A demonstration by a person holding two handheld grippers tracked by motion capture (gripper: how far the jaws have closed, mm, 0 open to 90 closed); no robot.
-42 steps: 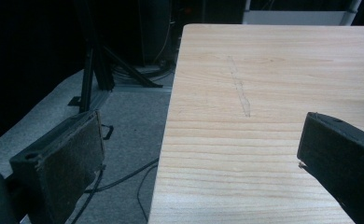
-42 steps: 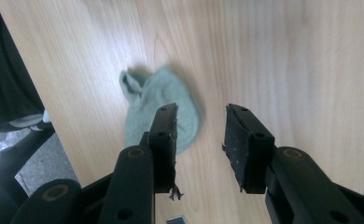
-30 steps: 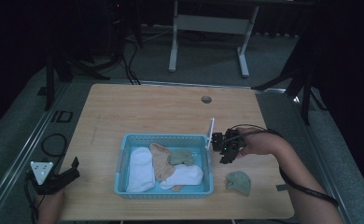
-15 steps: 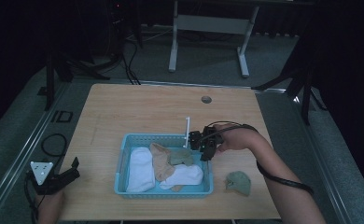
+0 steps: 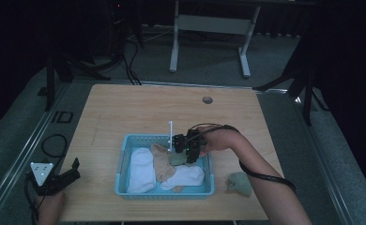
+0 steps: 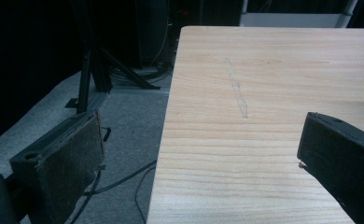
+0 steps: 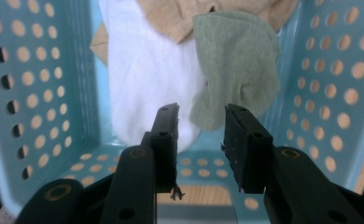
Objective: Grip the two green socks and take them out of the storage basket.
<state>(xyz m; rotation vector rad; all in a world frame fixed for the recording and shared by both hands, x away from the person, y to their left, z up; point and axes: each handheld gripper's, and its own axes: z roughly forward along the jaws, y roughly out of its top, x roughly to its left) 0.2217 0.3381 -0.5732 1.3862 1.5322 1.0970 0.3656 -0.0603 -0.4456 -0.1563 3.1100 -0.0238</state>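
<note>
We are lowering the right gripper (image 7: 199, 116), jaws partly spread and empty, over the green sock (image 7: 236, 70) by the basket (image 5: 121, 165) right wall to grab it; left gripper (image 5: 54, 178) idling spread at the table (image 5: 125, 108) left edge.

Wooden table (image 5: 125, 108), light grain, faint scratch line (image 6: 237, 93) near left edge. Round hole (image 5: 208, 100) near far edge, right of centre. Grey-green cloth lump (image 5: 240, 183) lies on table near front right corner, just beside basket's right wall, apart from it. Off table: grey carpet floor (image 5: 275, 70), white desk frame legs (image 5: 209, 28) beyond far edge, black stand legs (image 5: 59, 75) and cables (image 5: 129, 61) off far left corner, cable loop (image 5: 54, 143) on floor by left edge.
</note>
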